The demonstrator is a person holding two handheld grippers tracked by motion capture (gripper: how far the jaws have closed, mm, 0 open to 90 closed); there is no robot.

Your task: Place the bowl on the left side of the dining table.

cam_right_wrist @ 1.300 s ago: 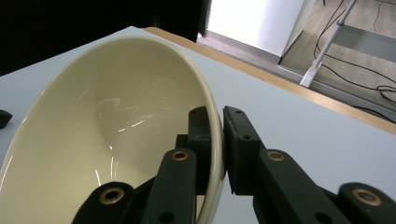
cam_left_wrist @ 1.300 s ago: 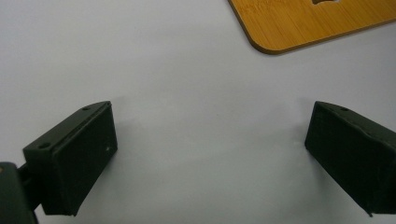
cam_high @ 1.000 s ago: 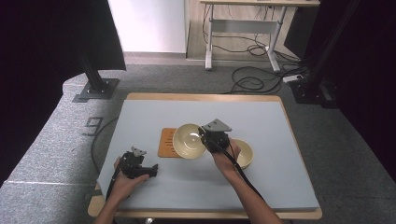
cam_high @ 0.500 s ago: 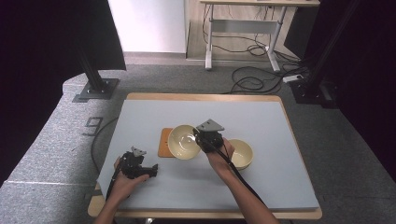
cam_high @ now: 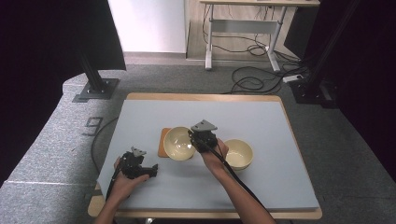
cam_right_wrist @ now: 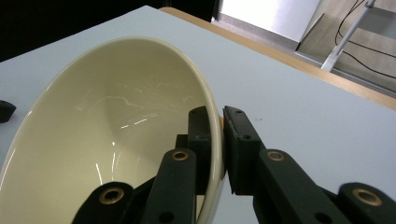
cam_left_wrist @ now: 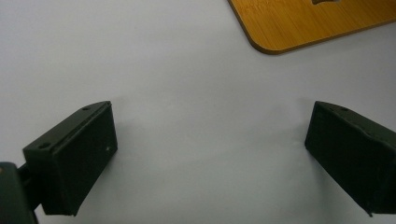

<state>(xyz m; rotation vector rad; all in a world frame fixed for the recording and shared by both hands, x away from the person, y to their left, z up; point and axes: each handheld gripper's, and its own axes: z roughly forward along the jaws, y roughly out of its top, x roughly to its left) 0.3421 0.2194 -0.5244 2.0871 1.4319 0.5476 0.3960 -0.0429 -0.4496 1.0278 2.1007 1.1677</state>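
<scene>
Grey tabletop (cam_high: pixel 261 121), wood-edged, dark curtains around. Wooden board (cam_high: pixel 163 142) near centre. Cream bowl (cam_high: pixel 179 142) tilted over board's right part, rim pinched by right claw (cam_right_wrist: pixel 221 140), jaws closed on wall, one inside, one outside. Second bowl (cam_high: pixel 239 154) flat just right of that hand. Left claw (cam_left_wrist: pixel 210 154) wide open, empty, low over bare tabletop, board corner ahead.
</scene>
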